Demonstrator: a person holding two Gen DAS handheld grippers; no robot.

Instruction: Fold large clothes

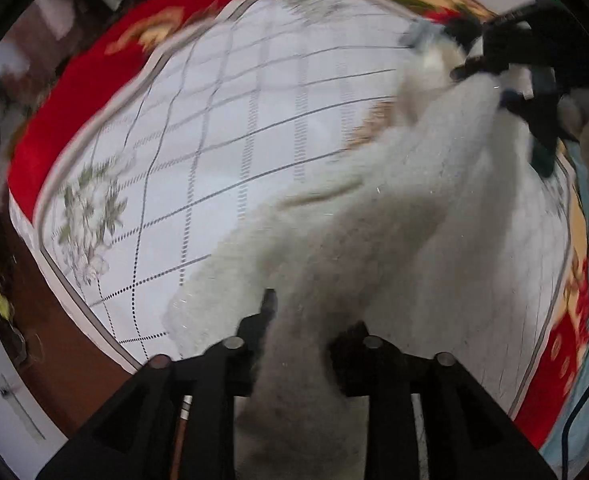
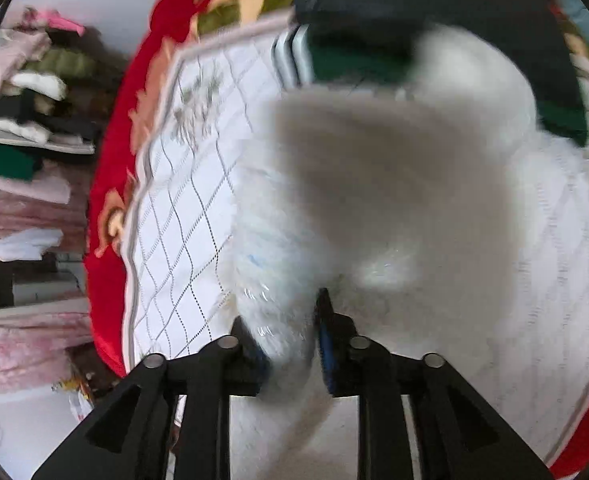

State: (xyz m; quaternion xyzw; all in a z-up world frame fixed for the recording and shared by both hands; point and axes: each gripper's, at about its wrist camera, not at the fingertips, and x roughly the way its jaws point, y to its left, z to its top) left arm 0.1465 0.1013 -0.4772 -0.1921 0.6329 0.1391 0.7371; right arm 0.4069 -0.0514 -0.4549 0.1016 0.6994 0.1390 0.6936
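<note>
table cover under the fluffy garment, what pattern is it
White table cover with a grey grid and floral corners; clearest in the left wrist view.

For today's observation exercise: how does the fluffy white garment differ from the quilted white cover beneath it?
The fluffy white garment is plain and fuzzy; the quilted white cover is smooth, with stitched grid lines and flower prints. The garment is bunched and gripped by both tongs; the cover lies flat on the red blanket. Both are white.

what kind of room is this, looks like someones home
Most likely a bedroom at home. A white quilted cover lies over a red floral blanket, like a made bed, and stacks of folded clothes sit beside it. Both grippers hold a fluffy white garment above the cover.
</note>
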